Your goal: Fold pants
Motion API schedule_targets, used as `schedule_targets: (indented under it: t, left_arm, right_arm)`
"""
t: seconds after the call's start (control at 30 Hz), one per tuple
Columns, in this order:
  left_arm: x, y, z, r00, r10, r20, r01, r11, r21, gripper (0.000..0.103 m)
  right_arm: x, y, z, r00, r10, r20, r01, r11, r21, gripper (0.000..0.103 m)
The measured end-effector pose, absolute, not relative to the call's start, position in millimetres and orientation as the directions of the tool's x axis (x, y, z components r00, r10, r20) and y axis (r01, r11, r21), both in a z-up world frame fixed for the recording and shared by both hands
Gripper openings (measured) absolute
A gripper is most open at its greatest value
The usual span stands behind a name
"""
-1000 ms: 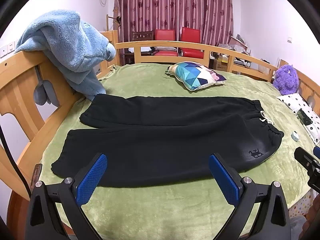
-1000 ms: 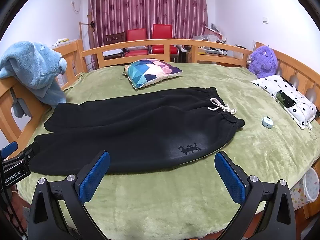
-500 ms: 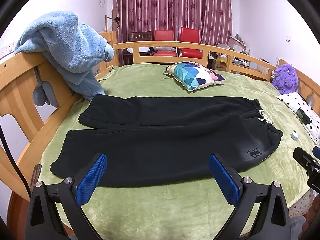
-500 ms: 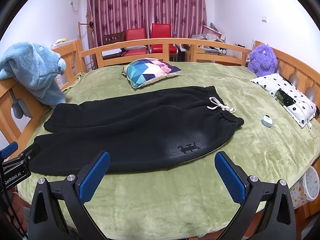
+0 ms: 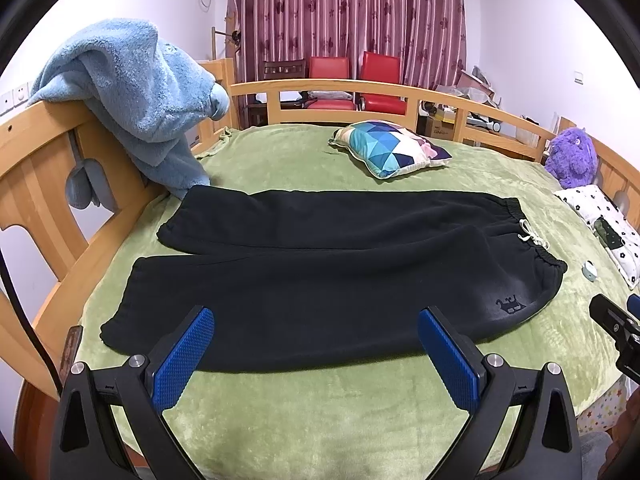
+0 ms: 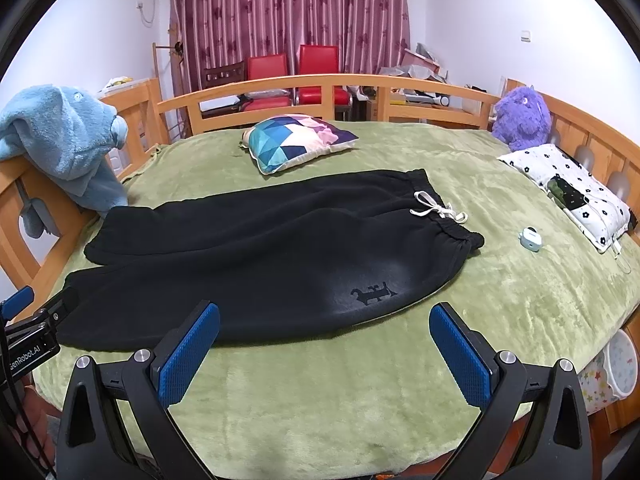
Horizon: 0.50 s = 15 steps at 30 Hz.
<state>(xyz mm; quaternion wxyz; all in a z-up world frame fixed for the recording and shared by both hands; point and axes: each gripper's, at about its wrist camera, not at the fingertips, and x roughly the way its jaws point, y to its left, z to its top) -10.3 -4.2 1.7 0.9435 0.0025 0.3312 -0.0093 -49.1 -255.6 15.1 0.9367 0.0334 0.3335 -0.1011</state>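
Observation:
Black sweatpants (image 5: 328, 276) (image 6: 260, 256) lie flat on the green bed cover, legs side by side pointing left, waistband with a white drawstring (image 6: 438, 210) at the right. A small animal print (image 6: 374, 293) marks the near hip. My left gripper (image 5: 316, 344) hangs open above the near edge of the closer leg, touching nothing. Over the bed's front edge my right gripper (image 6: 324, 340) is open too, just short of the hip. Each gripper's body shows at the edge of the other's view.
A wooden rail (image 5: 44, 168) rings the bed (image 6: 360, 392), with a blue fleece garment (image 5: 140, 92) draped on its left side. A colourful cushion (image 6: 292, 142) lies behind the pants. To the right are a purple plush (image 6: 522, 118), a flowered pillow (image 6: 576, 188) and a small pale case (image 6: 530, 238).
Both views have shifted slightly back and up, so the pants sit a little higher in frame. The pants have not moved and both grippers stay open.

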Motion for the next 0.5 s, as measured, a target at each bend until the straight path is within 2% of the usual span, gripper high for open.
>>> schedule_targets:
  t: [0.5]
  left_arm:
    - [-10.2,-1.0,0.7,0.779,-0.017,-0.627,0.017,1.000,-0.005,0.102]
  right_arm:
    - [-48.8,-254.6,14.3,0.756,-0.171,-0.632,0.210,0.978,-0.013,0.103]
